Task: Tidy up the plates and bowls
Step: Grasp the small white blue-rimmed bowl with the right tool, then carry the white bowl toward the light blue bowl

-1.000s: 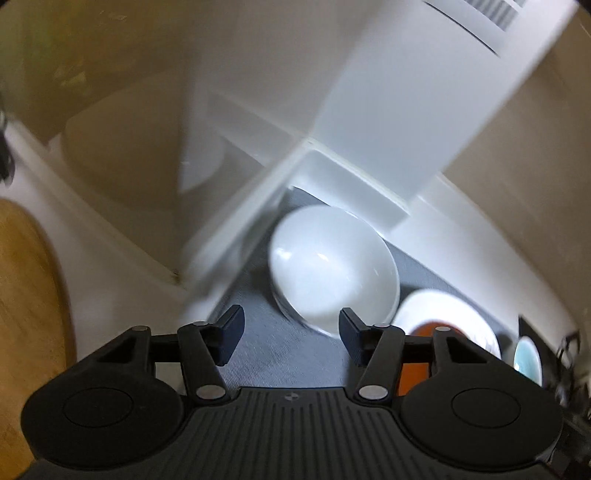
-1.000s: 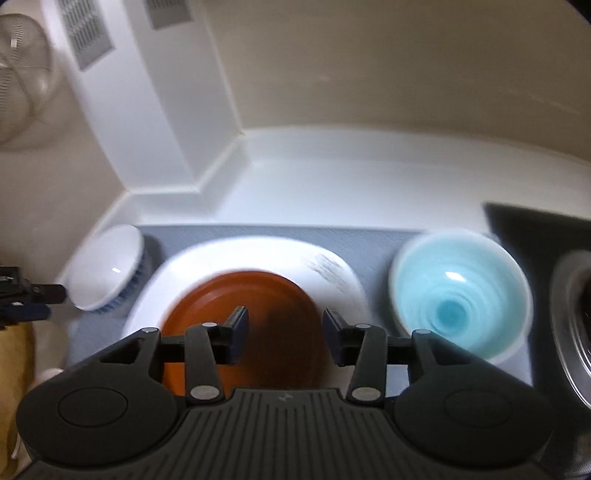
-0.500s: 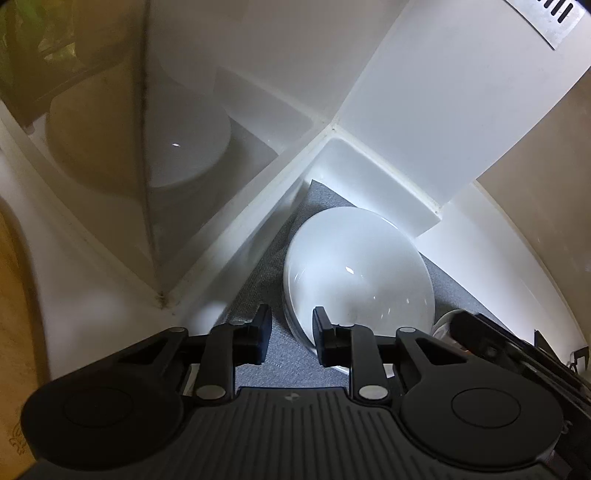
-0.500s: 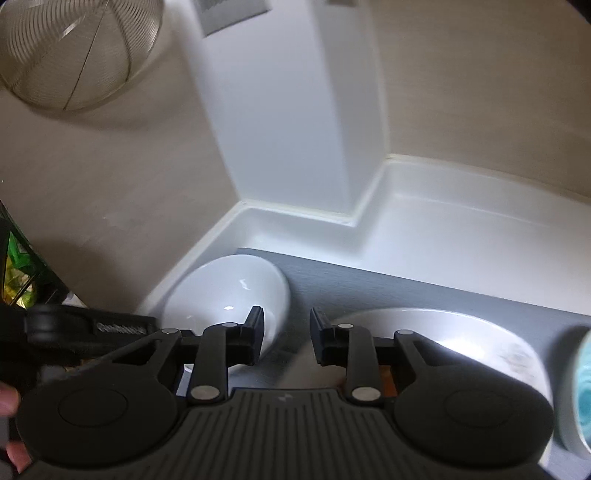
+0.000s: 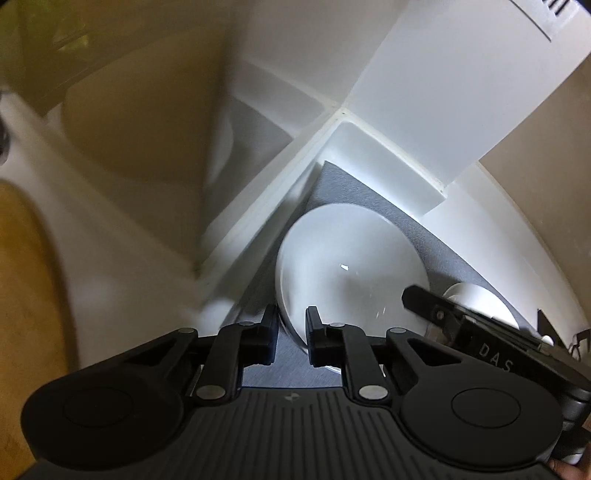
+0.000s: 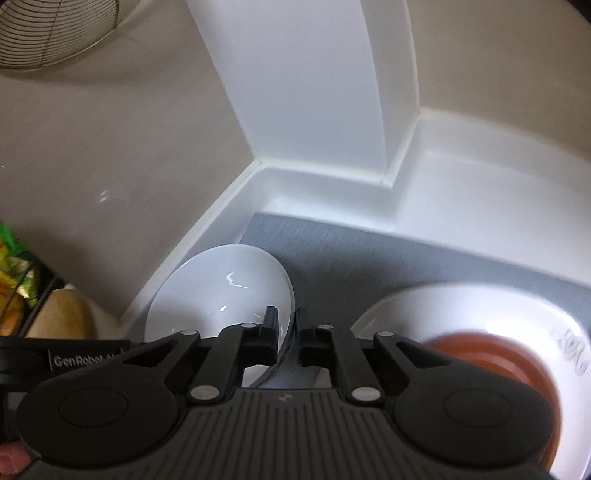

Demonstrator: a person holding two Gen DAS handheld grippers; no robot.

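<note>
Left gripper: jaws have just been closing and now pinch the near rim of the white bowl, one finger outside the wall, the other inside. Right gripper: jaws likewise have just been closing and are clamped on the opposite rim of the same bowl, the thin edge visible between the pads. In the left wrist view the right tool's black body enters from the right and reaches the bowl's far side.

Bowl location: on the grey mat, in the corner of the white counter, just beside the raised white ledge. It looks slightly tilted; whether it has left the mat cannot be told.

To the right of the bowl, on the same mat, a white plate carries a brown dish. The two are near the bowl but apart from it.

A wire mesh basket hangs on the beige wall at upper left. Both views show motion blur.
</note>
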